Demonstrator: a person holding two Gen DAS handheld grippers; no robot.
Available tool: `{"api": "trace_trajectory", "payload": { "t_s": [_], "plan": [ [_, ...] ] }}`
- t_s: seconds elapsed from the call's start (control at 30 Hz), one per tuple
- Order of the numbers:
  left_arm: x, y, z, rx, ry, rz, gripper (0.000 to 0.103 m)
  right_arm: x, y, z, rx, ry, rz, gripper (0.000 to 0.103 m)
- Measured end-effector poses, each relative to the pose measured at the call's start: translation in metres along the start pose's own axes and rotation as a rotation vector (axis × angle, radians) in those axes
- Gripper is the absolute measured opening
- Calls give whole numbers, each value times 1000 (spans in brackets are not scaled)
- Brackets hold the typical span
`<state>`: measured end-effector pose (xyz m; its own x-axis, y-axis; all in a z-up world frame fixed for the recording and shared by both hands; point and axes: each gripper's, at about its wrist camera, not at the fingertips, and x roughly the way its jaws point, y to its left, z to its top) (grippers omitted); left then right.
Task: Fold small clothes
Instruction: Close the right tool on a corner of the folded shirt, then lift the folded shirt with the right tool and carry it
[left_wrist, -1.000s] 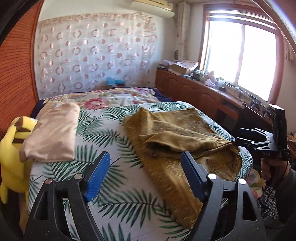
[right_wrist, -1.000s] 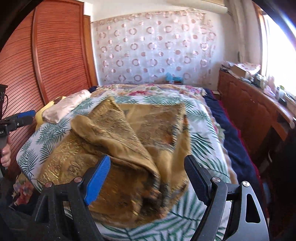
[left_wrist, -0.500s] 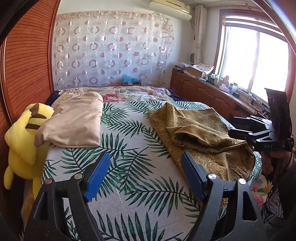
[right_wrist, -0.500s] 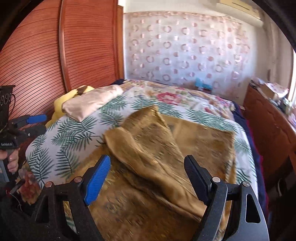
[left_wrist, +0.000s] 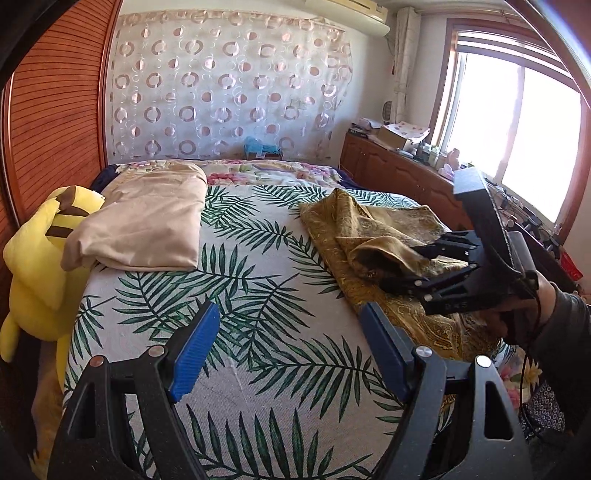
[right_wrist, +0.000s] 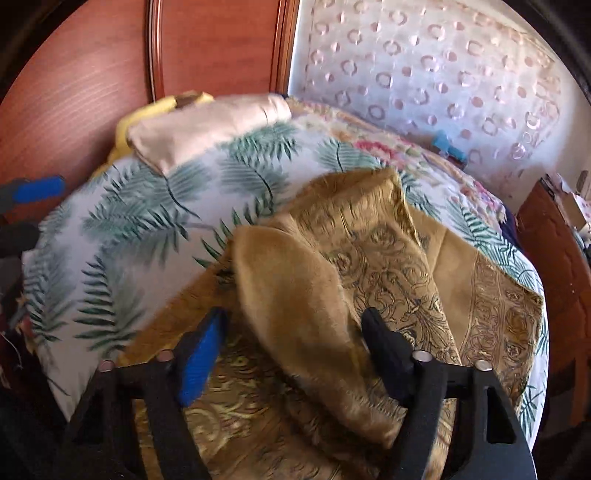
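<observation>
While the left gripper (left_wrist: 288, 350) hangs over the near part of the bed (left_wrist: 258, 280), its blue-padded jaws stand wide apart with only the palm-leaf sheet showing between them and no cloth in the gap. Gold patterned garment (left_wrist: 373, 236) lies crumpled on the right half of the bed as the left wrist view has it, one fold raised into a ridge, the rest spread flat toward the near edge. Right gripper (right_wrist: 295, 347) sits low over that garment, jaws closing; in its own view the raised plain-gold fold runs up between the two fingers, blue pad at the left and black finger at the right, but the frame is blurred and I cannot tell that the pads press on the cloth. In the left wrist view the same gripper reaches in from the right with its tips at the raised fold, a hand (left_wrist: 517, 321) in a dark sleeve behind it. Folded beige cloth (left_wrist: 147, 229) rests on the far left of the bed, well apart from the gold garment, its edge touching a yellow plush toy (left_wrist: 37, 266) wedged between bed and wooden wardrobe (left_wrist: 55, 110). Circle-print curtain (left_wrist: 229, 85) at the head of the bed; window (left_wrist: 517, 122) at the right over a cluttered wooden cabinet (left_wrist: 399, 173)
</observation>
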<state>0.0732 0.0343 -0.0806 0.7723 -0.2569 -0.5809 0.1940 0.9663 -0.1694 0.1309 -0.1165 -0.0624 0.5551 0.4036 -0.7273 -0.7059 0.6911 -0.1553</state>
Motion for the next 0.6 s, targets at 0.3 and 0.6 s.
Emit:
{"api": "trace_trajectory", "payload": {
  "t_s": [0.3,0.6],
  "plan": [
    [5,-7,-2,2,12,-26,79,-34,-72,19,132,-126,-55,7],
    [11,-19,-6,14,31,-46,79,-35,-185,45,327,-112,-252,9]
  ]
}}
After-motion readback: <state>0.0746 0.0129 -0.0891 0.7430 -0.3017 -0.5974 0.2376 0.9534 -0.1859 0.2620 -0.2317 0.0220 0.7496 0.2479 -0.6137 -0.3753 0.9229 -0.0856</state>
